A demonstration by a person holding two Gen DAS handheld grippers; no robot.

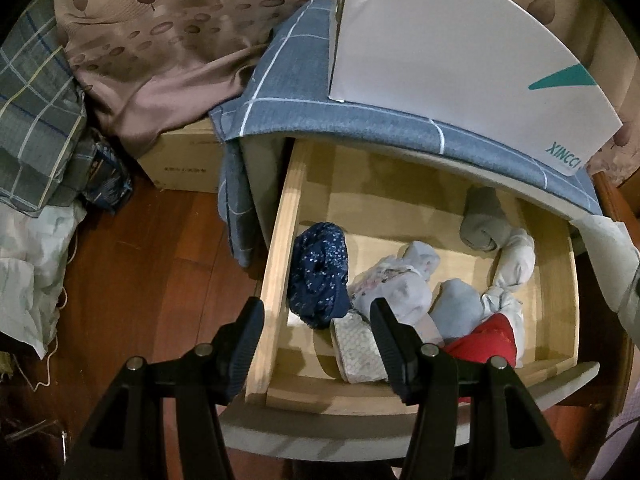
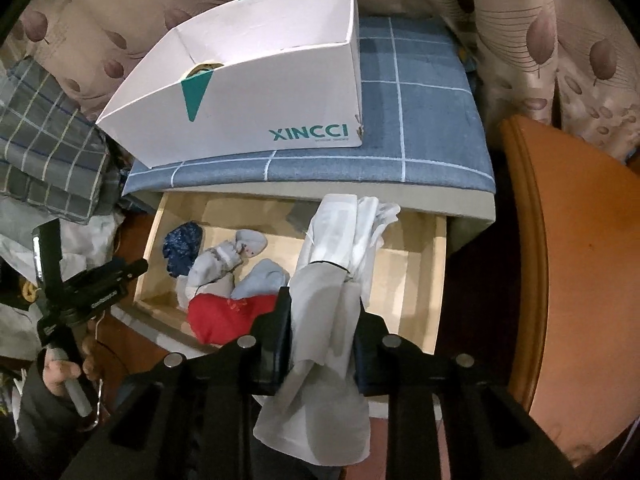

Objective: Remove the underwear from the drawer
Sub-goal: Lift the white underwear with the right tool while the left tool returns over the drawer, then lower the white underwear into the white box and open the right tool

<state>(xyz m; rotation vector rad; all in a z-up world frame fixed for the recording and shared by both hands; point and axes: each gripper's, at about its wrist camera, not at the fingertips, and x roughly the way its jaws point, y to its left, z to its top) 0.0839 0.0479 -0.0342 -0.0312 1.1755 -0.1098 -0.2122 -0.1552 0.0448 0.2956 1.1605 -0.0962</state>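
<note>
1. Right wrist view shows the right gripper (image 2: 322,320) pinched on a white, soft, crumpled piece of underwear (image 2: 332,280), lifted above the open pale wooden drawer (image 2: 434,280); a loose tail hangs below the jaws and another end sticks up toward the drawer's back.
2. Risk, as I judge it: the grip takes only a fold of thin cloth, so it could slide out, or the dangling tail could drag on the drawer's front rim.
3. The left gripper (image 1: 316,320) hangs spread and empty over the drawer's left wall, one finger outside that wall and one inside; lowering it straight would likely strike the wall.
4. Still inside the drawer: a dark blue speckled roll (image 1: 318,272) by the left wall, pale grey and white bundles (image 1: 400,288) mid-drawer, and a red cloth (image 1: 486,340) at the front.
5. A white open cardboard box with green lettering (image 2: 256,92) sits on the blue checked cloth (image 2: 420,120) behind the drawer, overhanging little; room above the drawer looks free.
6. Right of the drawer an orange-brown wooden edge (image 2: 560,240) stands close, limiting sideways swing.
</note>
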